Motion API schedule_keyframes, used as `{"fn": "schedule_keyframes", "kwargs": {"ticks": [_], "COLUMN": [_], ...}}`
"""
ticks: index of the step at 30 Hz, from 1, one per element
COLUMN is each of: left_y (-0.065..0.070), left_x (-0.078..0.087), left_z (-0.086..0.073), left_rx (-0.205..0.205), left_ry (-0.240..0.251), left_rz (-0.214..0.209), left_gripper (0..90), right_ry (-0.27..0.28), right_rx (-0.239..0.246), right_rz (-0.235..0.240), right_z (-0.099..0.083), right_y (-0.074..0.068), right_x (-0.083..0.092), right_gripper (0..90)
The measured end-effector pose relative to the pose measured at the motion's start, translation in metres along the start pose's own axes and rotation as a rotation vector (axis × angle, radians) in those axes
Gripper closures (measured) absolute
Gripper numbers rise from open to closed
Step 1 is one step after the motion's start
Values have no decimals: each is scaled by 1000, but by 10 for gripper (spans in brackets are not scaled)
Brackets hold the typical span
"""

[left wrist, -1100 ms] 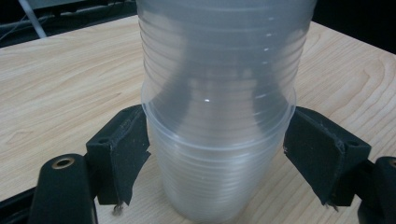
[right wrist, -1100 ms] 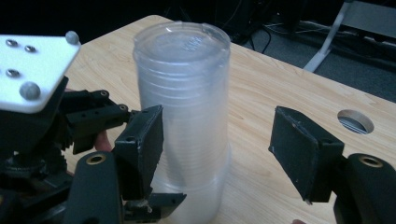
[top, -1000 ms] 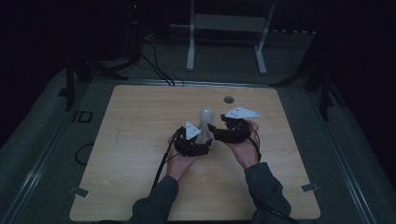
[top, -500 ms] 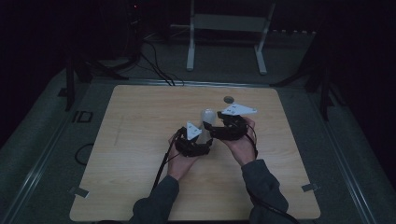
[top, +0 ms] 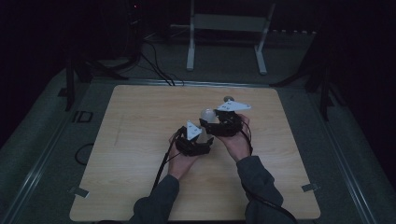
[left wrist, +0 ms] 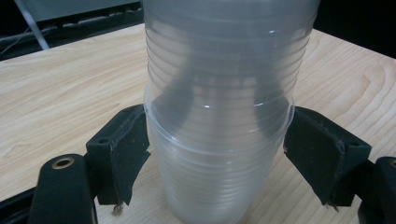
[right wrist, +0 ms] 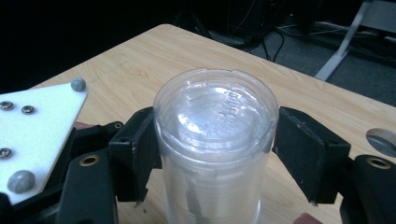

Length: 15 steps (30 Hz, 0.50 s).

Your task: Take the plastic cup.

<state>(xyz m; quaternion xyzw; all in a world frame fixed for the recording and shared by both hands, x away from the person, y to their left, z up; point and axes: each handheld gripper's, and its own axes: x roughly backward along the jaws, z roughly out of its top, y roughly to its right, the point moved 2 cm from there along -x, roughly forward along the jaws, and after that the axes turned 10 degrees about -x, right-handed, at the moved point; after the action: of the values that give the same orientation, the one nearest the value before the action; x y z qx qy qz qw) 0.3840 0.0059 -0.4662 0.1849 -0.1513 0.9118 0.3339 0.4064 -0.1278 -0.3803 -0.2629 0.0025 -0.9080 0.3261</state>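
Note:
A stack of clear ribbed plastic cups (top: 206, 115) stands bottom up near the middle of the wooden table (top: 140, 140). In the left gripper view my left gripper (left wrist: 217, 149) straddles the lower part of the stack (left wrist: 219, 93). Its pads touch a cup rim on both sides, and its jaws have just been opening. From the right, my right gripper (right wrist: 215, 140) has both pads against the top cup (right wrist: 215, 112), just under its upturned base. Its jaws have just been closing. In the high view the left gripper (top: 201, 136) sits nearer me than the right gripper (top: 208, 121).
A small round grey disc (top: 229, 98) lies on the table just beyond the right hand, also seen as the disc (right wrist: 383, 140) in the right gripper view. The left gripper's white plate (right wrist: 37, 126) is close beside the cups. Cables and a metal stand (top: 224, 28) are behind the table.
The right hand with its gripper has shifted slightly left and away from me. The left hand and the cup stack have stayed where they were.

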Motion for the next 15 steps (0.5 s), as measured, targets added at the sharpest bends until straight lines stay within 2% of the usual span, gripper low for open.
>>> {"fn": "schedule_keyframes", "kwargs": {"ticks": [6,15], "left_y": [0,1], "left_x": [-4,-7], "left_z": [1,1], "left_rx": [-1,-3], "left_ry": [8,5], "left_rz": [12,21], "left_gripper": [205,210], "right_ry": [2,10], "right_rx": [0,-15], "right_rz": [3,12], "right_z": [1,2], "right_y": [-1,-1], "right_x": [-2,0], "right_gripper": [374,385]}}
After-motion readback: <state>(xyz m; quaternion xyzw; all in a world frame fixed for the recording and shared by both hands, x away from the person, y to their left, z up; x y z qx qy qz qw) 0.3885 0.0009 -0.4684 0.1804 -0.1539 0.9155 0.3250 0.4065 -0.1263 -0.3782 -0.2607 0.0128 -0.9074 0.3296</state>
